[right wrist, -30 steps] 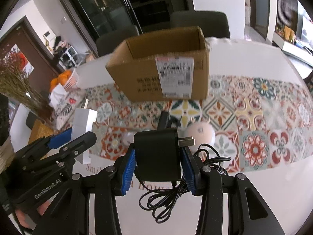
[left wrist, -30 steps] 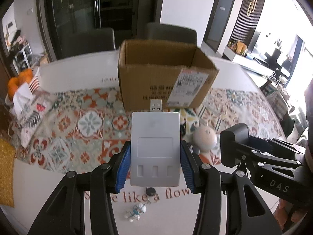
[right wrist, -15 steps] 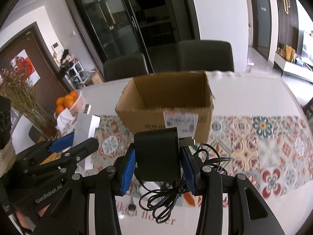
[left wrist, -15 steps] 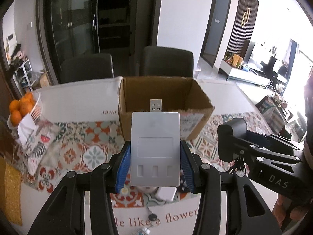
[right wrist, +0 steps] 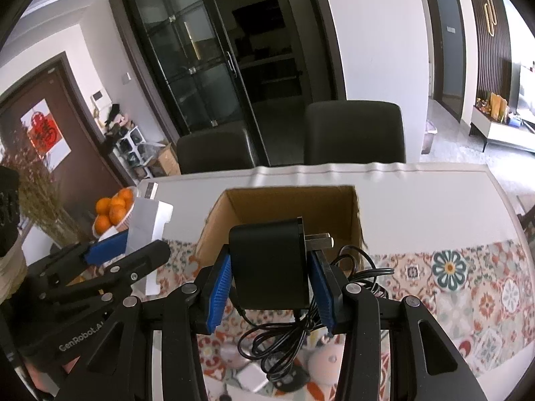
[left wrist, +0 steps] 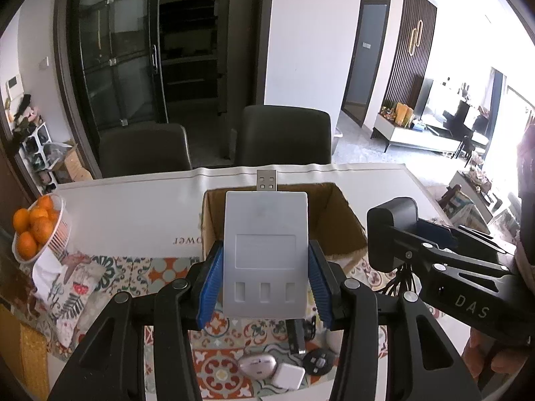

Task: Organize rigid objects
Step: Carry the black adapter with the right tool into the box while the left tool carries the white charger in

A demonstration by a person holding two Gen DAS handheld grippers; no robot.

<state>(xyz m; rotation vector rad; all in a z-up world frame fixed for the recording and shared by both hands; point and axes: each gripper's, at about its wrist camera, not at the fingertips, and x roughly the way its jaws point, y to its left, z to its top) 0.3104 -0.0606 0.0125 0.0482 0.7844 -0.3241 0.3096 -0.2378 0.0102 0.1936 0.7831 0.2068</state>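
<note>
My left gripper [left wrist: 265, 285] is shut on a flat grey USB hub [left wrist: 265, 250], its plug pointing away from me over the open cardboard box [left wrist: 347, 230]. My right gripper [right wrist: 271, 289] is shut on a black power adapter [right wrist: 267, 264] whose coiled black cable [right wrist: 284, 330] hangs below it, just in front of the same cardboard box [right wrist: 291, 207]. In the left wrist view the right gripper [left wrist: 401, 230] shows at the right with the adapter; in the right wrist view the left gripper [right wrist: 133, 244] shows at the left with the hub. Both are raised above the table.
Small items lie on the patterned runner [left wrist: 217, 361] below: a pale oval gadget [left wrist: 257, 366], a white cube charger [left wrist: 288, 376], a round black piece [left wrist: 317, 362]. A basket of oranges [left wrist: 36, 227] stands at the left. Two dark chairs [left wrist: 284, 137] stand behind the white table [left wrist: 133, 207].
Both grippers have risen with their loads and come closer to the box, so its open top now shows from above. The grips are unchanged.
</note>
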